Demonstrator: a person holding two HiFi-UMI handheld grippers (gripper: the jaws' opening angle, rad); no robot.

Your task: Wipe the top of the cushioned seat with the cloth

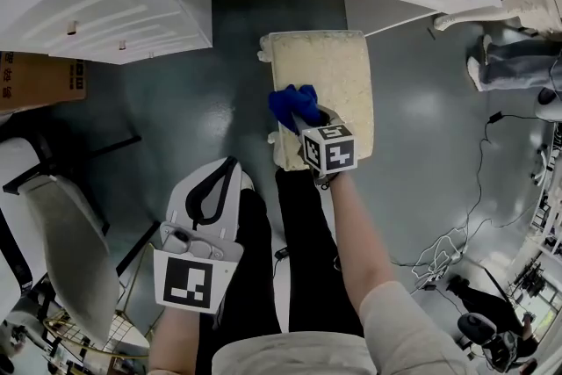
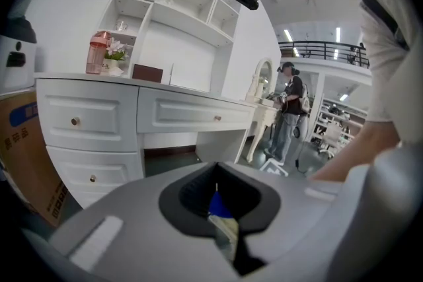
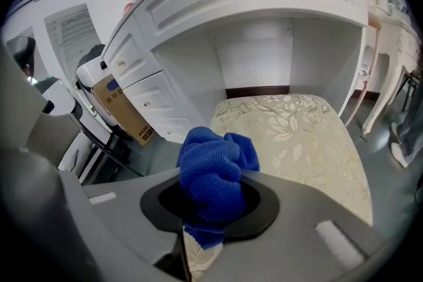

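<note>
With the fingers of our right gripper (image 1: 306,115) (image 3: 210,211) clamped on the bunched blue cloth (image 1: 293,104) (image 3: 215,165), we hold it over the near left edge of the cushioned seat (image 1: 332,70) (image 3: 301,135), while our left gripper (image 1: 221,180) hangs aside, fingers together, empty.

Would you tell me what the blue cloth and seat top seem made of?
Blue cloth: probably microfibre, matte; fine looped weave shows. Seat top: cream upholstery fabric, perhaps brocade; woven leaf pattern with slight sheen.

Right gripper (image 1: 309,120) on cloth (image 1: 292,104), left (image 1: 230,167) shut
</note>
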